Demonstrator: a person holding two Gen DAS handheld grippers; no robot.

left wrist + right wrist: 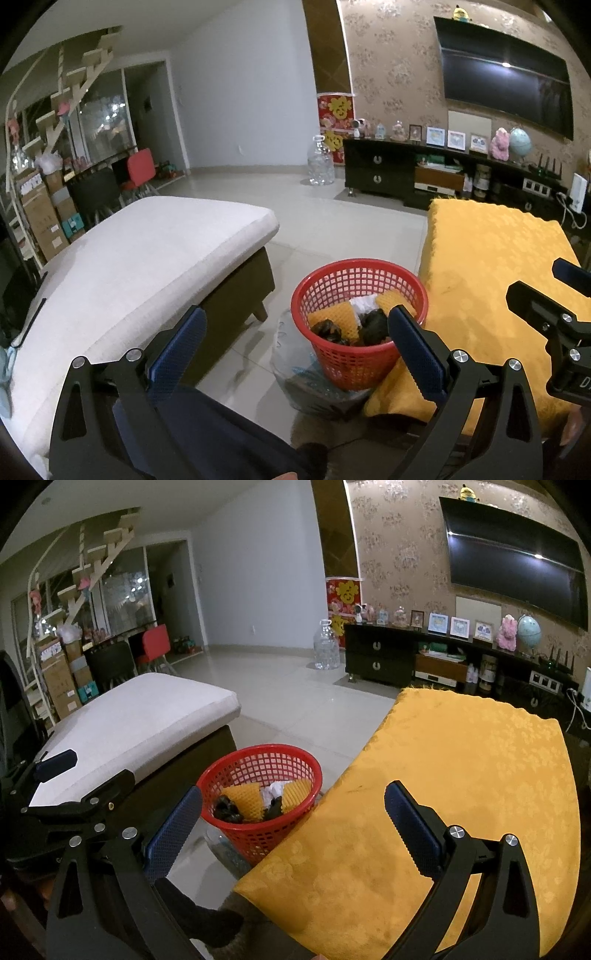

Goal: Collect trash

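A red mesh basket stands on the floor between the sofa and the table, also seen in the right wrist view. Inside lie yellow mesh pieces, crumpled white paper and dark wrappers. My left gripper is open and empty, hovering above and just short of the basket. My right gripper is open and empty too, over the edge of the yellow-clothed table, right of the basket. Each gripper shows at the side of the other's view.
A cream sofa cushion lies to the left. A clear plastic bag sits under the basket. A large water bottle, a dark TV cabinet and a wall TV stand beyond. Chairs and boxes crowd the far left.
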